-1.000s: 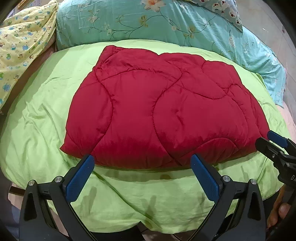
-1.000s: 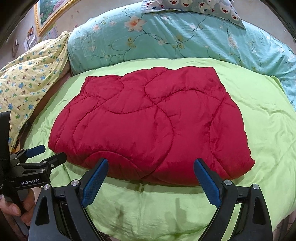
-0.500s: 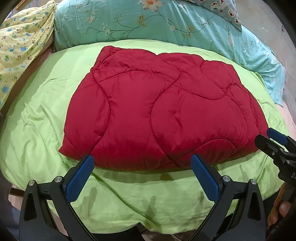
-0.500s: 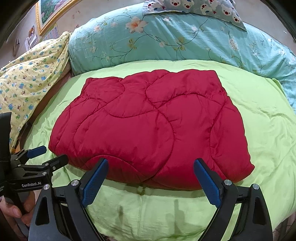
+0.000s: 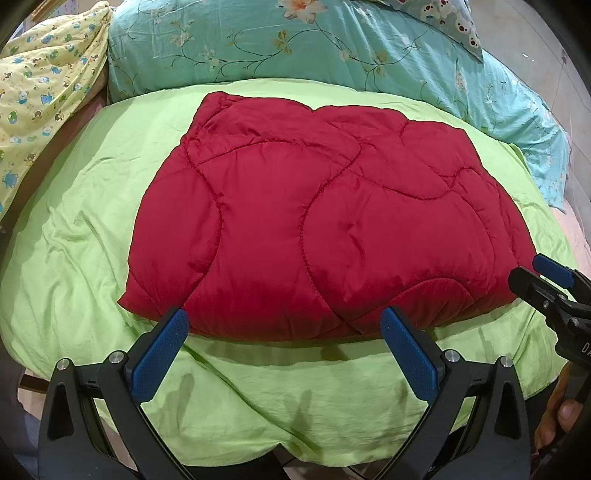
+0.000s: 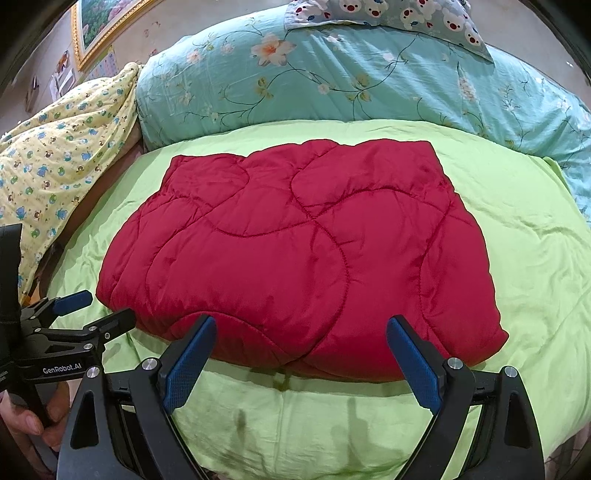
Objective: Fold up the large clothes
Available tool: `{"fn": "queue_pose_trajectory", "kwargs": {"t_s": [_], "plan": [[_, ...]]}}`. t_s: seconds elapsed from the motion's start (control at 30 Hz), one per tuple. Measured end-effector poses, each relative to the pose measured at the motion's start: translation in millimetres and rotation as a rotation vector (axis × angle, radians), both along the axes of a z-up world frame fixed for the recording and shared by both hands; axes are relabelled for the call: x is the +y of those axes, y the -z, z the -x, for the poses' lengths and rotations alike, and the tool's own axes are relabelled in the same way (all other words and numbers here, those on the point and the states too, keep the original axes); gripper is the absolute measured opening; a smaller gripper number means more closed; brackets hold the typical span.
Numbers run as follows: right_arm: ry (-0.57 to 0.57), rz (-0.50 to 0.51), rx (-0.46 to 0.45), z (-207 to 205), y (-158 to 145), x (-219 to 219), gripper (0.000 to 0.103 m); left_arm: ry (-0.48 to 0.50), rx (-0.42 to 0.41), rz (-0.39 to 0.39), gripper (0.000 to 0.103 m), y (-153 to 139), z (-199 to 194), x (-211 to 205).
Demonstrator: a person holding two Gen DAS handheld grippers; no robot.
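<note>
A red quilted garment [image 5: 325, 229] lies folded into a thick rectangle on the green bedspread [image 5: 74, 229]; it also shows in the right wrist view [image 6: 303, 258]. My left gripper [image 5: 291, 354] is open and empty, just short of the garment's near edge. My right gripper [image 6: 301, 354] is open and empty, also just short of the near edge. The right gripper shows at the right in the left wrist view [image 5: 543, 280], by the garment's near right corner. The left gripper shows at the left in the right wrist view [image 6: 96, 310], by the near left corner.
A teal floral quilt [image 6: 332, 74] lies rolled along the far side of the bed, with a bear-print pillow [image 6: 388, 14] on it. A yellow printed blanket [image 6: 55, 158] is heaped at the left. The green bedspread [image 6: 535, 229] drops off at its near edge.
Both views have drifted slightly and the garment sits a touch lower in frame. The garment has not moved and both grippers stay open.
</note>
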State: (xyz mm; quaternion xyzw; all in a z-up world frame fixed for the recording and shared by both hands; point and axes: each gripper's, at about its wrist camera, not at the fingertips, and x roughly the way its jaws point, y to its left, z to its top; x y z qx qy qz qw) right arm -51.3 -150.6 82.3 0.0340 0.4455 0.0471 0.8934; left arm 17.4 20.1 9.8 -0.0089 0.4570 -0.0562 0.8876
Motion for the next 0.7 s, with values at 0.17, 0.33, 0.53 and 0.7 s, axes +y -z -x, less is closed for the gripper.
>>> {"fn": "queue_pose_trajectory", "kwargs": {"t_s": [0.17,0.33,0.53,0.7], "plan": [[-0.002,-0.002,-0.001,-0.3,0.1,-0.5,0.094,0.004,0.002,-0.002,0.103,0.4,0.0,-0.4],[0.002,-0.003,-0.002,-0.6,0.2,0.6,0.094,0.004,0.002,-0.001,0.103,0.7,-0.3,-0.5],[0.002,-0.002,-0.002,-0.6,0.2,0.6,0.094,0.005,0.001,-0.002,0.103,1.0,-0.4,-0.5],[0.002,-0.002,-0.008,-1.0,-2.8,2.8,0.094,0.004,0.001,-0.004,0.103,0.9,-1.1,0.0]]}}
